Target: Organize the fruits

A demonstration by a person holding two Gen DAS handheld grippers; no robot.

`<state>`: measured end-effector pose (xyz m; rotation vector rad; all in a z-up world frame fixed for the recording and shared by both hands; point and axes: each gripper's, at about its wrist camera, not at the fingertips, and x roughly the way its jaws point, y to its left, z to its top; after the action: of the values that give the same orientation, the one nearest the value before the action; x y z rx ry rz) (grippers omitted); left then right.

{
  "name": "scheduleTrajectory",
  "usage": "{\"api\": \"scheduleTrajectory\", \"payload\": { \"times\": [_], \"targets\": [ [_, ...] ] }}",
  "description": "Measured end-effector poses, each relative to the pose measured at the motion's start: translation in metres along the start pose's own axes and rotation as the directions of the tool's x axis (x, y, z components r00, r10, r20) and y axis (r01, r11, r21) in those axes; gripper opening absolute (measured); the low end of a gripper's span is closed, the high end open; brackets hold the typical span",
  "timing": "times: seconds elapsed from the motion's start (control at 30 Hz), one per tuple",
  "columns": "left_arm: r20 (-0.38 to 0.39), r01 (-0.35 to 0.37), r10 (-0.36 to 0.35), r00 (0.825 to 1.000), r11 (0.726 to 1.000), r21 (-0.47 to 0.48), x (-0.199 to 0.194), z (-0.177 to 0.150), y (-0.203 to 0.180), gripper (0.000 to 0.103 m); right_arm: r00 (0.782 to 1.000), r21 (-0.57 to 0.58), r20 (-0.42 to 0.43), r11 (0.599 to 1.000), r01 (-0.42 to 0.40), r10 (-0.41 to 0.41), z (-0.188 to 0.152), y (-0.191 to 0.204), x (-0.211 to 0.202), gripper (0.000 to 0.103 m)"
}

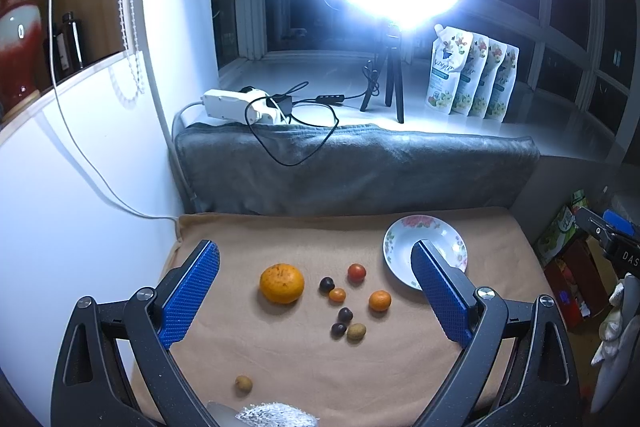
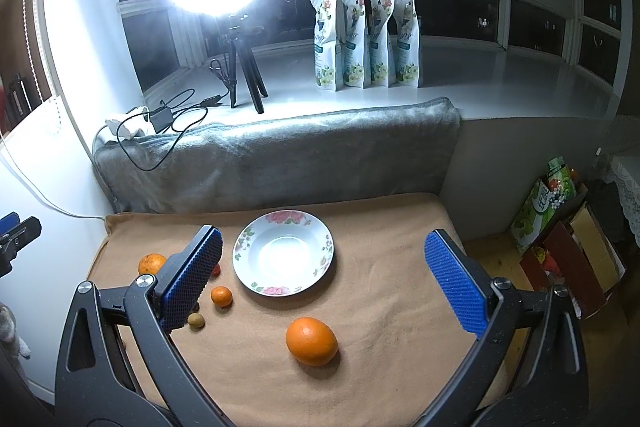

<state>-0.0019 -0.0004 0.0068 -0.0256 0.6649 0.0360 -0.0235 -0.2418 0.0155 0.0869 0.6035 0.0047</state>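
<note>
Left gripper (image 1: pixel 316 263) with its 2 blue pads (image 1: pixel 192 291) spread wide, holding and touching nothing, above the tan cloth (image 1: pixel 280 367) where a large mandarin (image 1: pixel 282 283), a small orange (image 1: pixel 379 300), a red tomato (image 1: pixel 356 272) and several small dark and brownish fruits lie loose, left of the floral plate (image 1: pixel 400 231). Right gripper (image 2: pixel 324 251) likewise fully spread and holding nothing, its pads (image 2: pixel 456 287) apart from the plate (image 2: pixel 248 239) and from the orange (image 2: pixel 311 341) lying just in front of the plate, well between them.
</note>
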Motion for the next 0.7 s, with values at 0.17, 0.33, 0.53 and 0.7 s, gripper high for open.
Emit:
{"api": "scheduleTrajectory", "payload": {
  "times": [0.17,0.33,0.53,0.7],
  "targets": [
    [-0.003,0.001,-0.001,1.000,1.000,0.001,0.003,0.000,-0.001,0.097,1.000,0.000,-0.002,1.000,0.001,-0.001,0.000,-0.001,0.000,0.103],
    [-0.007,0.003,-0.003,1.000,1.000,0.003,0.005,-0.005,-0.001,0.097,1.000,0.002,-0.009,1.000,0.001,-0.001,-0.003,0.002,0.003,0.103],
    [-0.038,0.019,-0.019,0.999,1.000,-0.003,0.013,-0.009,-0.001,0.097,1.000,0.006,-0.031,1.000,0.001,-0.001,-0.008,-0.001,0.009,0.103],
    [-0.092,0.046,-0.048,0.995,0.999,-0.022,0.026,-0.017,-0.002,0.097,0.997,0.030,-0.080,0.999,-0.021,0.024,-0.014,-0.013,0.020,0.103]
  ]
}}
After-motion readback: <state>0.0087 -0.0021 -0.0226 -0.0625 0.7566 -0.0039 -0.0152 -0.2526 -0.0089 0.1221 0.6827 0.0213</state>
